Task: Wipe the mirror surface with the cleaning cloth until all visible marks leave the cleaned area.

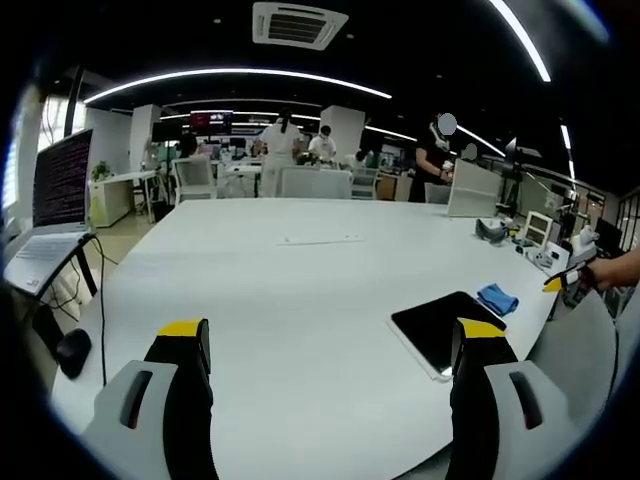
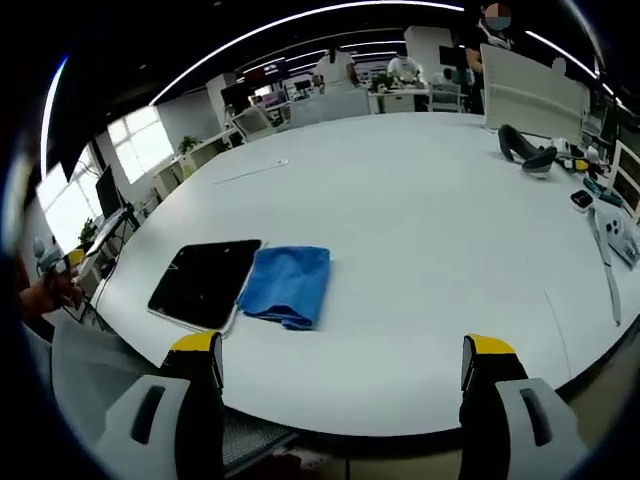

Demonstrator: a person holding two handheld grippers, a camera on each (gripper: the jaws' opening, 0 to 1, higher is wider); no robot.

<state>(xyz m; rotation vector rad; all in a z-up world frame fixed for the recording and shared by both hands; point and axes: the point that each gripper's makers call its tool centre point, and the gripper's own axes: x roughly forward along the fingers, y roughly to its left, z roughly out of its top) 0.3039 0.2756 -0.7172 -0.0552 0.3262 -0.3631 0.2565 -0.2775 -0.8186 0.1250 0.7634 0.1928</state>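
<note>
The mirror [image 1: 445,325] is a dark, flat rectangle with a pale rim, lying on the white table [image 1: 300,270] just beyond my right jaw in the left gripper view. A folded blue cleaning cloth [image 1: 497,298] lies at its far corner. In the right gripper view the cloth [image 2: 288,283] rests beside the mirror [image 2: 205,283], touching its edge. My left gripper [image 1: 332,340] is open and holds nothing, hovering over the table. My right gripper [image 2: 342,350] is open and bare too, off the table's edge. It also appears, held by a hand, as the right gripper [image 1: 565,282].
An open laptop [image 1: 55,195] on a stand and a mouse [image 1: 72,350] sit off the table's left end. A dark curved object [image 2: 525,150] and small devices [image 2: 610,235] lie along the table's far right side. People [image 1: 283,150] work at desks behind.
</note>
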